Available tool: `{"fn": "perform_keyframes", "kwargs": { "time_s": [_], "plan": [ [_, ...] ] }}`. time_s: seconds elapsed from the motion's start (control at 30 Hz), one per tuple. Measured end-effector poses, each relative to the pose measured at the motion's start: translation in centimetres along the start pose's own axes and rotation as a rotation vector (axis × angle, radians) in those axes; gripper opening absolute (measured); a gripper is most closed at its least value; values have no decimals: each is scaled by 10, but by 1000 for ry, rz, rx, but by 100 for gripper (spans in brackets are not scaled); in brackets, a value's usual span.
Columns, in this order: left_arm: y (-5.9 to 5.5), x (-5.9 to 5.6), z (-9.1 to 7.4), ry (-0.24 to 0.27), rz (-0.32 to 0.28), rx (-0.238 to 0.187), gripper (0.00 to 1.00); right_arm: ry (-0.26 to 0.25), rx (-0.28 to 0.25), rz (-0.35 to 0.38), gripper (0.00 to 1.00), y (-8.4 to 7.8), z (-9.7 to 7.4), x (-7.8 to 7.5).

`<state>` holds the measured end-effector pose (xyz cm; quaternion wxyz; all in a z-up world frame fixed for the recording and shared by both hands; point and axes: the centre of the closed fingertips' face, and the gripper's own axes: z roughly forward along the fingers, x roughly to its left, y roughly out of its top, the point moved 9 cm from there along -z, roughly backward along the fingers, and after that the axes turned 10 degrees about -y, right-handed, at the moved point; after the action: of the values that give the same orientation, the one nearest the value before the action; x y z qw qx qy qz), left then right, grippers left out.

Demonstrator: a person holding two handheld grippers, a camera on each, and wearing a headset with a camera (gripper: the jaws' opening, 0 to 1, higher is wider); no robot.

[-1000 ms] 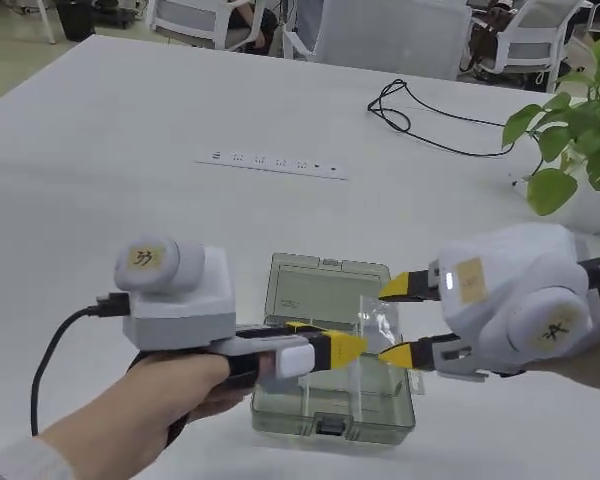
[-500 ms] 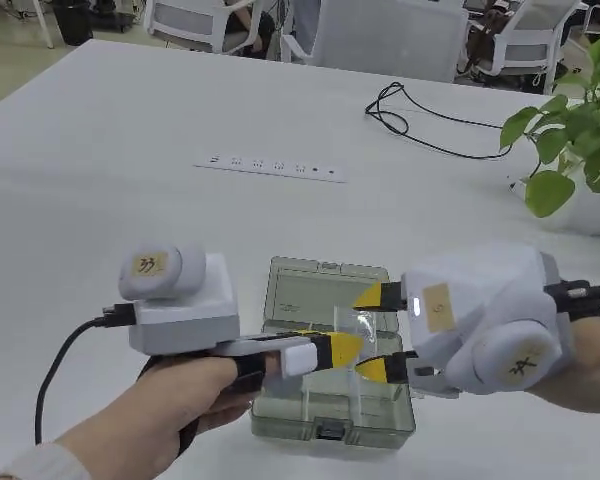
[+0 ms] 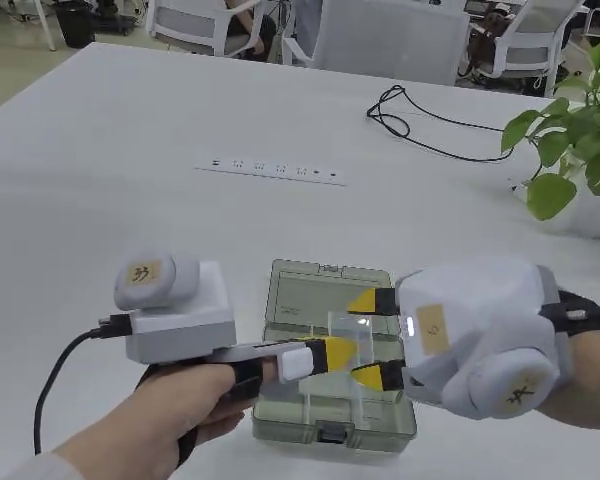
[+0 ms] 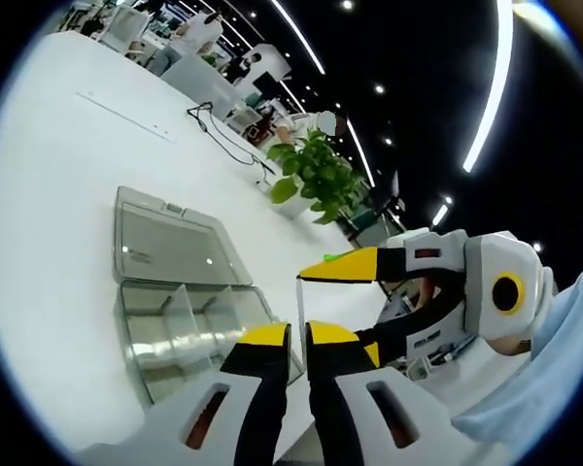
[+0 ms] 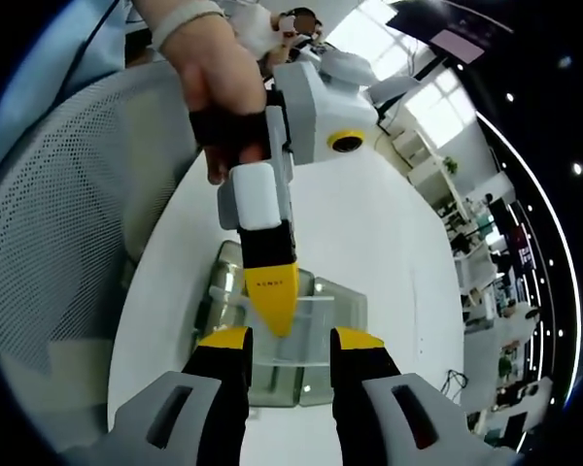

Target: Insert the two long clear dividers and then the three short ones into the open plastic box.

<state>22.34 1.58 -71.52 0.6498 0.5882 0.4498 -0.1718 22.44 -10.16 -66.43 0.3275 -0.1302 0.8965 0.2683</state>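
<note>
1. the clear divider (image 3: 355, 322) is a thin flat sheet of see-through plastic. i judge it light and stiff, but slippery on its smooth faces and easy to bow or crack if it is squeezed hard.
2. the best hold, in my opinion, is flat on the two faces near one edge, so that the opposite edge and the ends stay free to enter the slots of the box.
3. it is almost invisible: in the left gripper view it is seen edge-on as one fine pale line, and in the head view mostly the shine gives it away (whether it is a long or a short one i cannot tell).
4. the left tool (image 4: 299, 335) is closed on the divider, with its yellow tips pinching the sheet between them.
5. the right tool (image 5: 290, 340) is open. its jaws stand well apart with the sheet between them, and i cannot confirm any contact.
6. the divider is held over the open plastic box (image 3: 290, 420), which is smoky and transparent, with its lid (image 3: 310, 290) laid flat behind it.
7. the box stands near the near edge of the white counter (image 3: 130, 150), about in the middle. in the left gripper view some clear partitions seem to sit inside it.
</note>
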Motion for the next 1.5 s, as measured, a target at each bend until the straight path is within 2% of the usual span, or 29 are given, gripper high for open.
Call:
{"fn": "perform_keyframes", "kwargs": {
  "time_s": [0.1,0.13,0.23,0.4,0.53,0.63,0.7,0.87,0.93,1.0,1.07,1.13,1.17,1.2,1.23,1.37,1.5],
  "plan": [
    [-2,-2,1,-21,-26,2,0,0,5,-16,33,0,0,1],
    [-1,-1,1,-11,-14,-5,0,-1,6,-18,33,0,0,1],
    [-3,0,0,-18,-39,-9,0,1,4,-20,33,0,-1,1],
    [-2,-2,0,-24,-36,-6,0,1,2,-15,33,0,-1,1],
    [-2,-2,-1,-31,-23,-6,0,28,-17,67,35,0,-3,-2],
    [-2,-2,-3,-43,27,18,0,68,-38,166,34,-2,-6,-5],
    [-3,-3,-5,-66,99,53,0,71,-50,209,34,-4,-9,-11],
    [-7,-9,-9,-138,216,134,0,154,-66,343,31,-9,-21,-22],
    [-8,-9,-10,-153,240,139,0,178,-74,362,29,-10,-25,-25],
    [-9,-11,-12,-183,266,163,0,204,-71,382,27,-11,-27,-27],
    [-11,-13,-13,-206,318,199,0,239,-73,392,25,-11,-30,-27],
    [-12,-15,-13,-220,343,218,0,304,-77,396,23,-10,-33,-25],
    [-14,-17,-14,-237,373,244,0,337,-70,416,22,-10,-34,-23],
    [-14,-17,-14,-239,379,246,0,361,-69,427,21,-9,-35,-22],
    [-15,-18,-14,-258,411,258,0,377,-76,436,20,-8,-35,-22],
    [-16,-20,-14,-275,505,300,0,426,-75,449,20,-4,-35,-21],
    [-17,-23,-13,-288,558,329,0,477,-55,443,19,-4,-32,-18]
  ]
}}
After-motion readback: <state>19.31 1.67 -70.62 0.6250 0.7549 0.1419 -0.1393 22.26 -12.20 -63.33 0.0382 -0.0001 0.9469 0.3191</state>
